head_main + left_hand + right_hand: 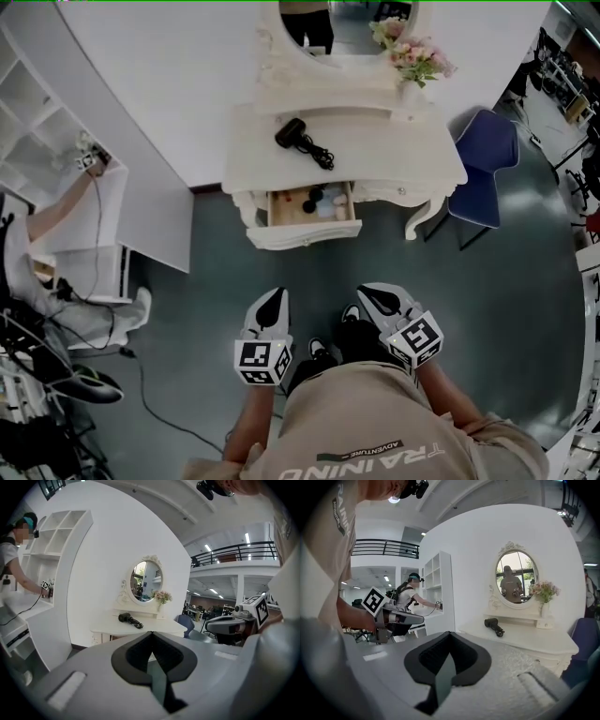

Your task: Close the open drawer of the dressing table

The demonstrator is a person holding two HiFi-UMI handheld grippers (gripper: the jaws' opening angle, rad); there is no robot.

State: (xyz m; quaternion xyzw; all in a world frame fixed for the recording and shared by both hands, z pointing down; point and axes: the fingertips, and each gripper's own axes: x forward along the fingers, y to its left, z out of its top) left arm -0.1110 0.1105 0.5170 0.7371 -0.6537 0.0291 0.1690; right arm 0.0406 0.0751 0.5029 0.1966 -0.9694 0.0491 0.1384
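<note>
Head view, looking steeply down. Left tongs (273,296) and right tongs (372,292) held low and side by side above the dark floor (187,328), both well short of the white dressing bench (375,141). Both pairs of tongs pressed together at the tips, with nothing pinched between them. Dressing bench set against the white wall, straight ahead of the tongs. Open drawer (305,234) pulled out of the bench front, left of centre; small items inside, too small to identify. Black hair dryer (291,133) with coiled cord lying on the bench top. Oval mirror (342,19) at the back, with pink flowers (414,56) in a vase on the raised shelf to its right. Blue chair (486,150) just right of the bench. Far left, a person's arm (61,208) reaching into a white shelf unit (28,103).
</note>
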